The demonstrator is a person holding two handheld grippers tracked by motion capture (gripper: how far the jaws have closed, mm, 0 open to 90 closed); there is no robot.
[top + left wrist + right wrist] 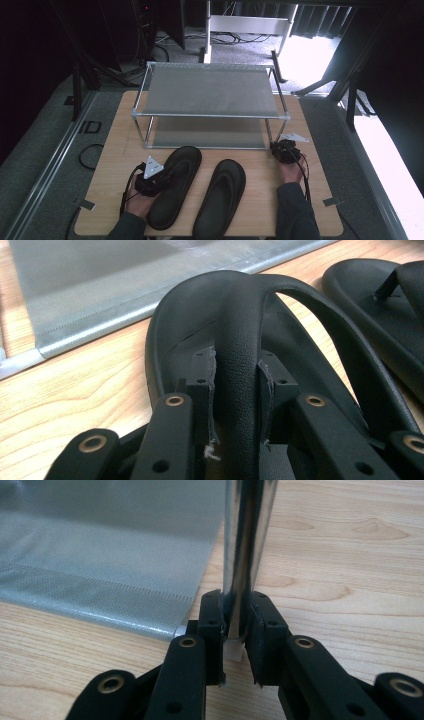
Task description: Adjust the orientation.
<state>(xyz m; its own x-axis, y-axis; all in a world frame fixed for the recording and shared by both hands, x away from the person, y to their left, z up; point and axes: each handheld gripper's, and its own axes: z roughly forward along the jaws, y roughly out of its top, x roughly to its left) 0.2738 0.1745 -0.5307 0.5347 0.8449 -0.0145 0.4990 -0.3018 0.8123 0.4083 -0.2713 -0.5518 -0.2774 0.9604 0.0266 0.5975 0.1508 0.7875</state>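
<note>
Left gripper clamped on strap of left sandal; thin strap could slip from jaws if lifted fast, sole swinging into second sandal just right of it. Right gripper pinched on rack's front leg, apparently steadying; rack could tip if pulled. Count: two sandals, one two-tier rack, two grippers, one bench.

A lab-like recording space: black curtains, loose floor cables and a metal stand behind the table
</note>
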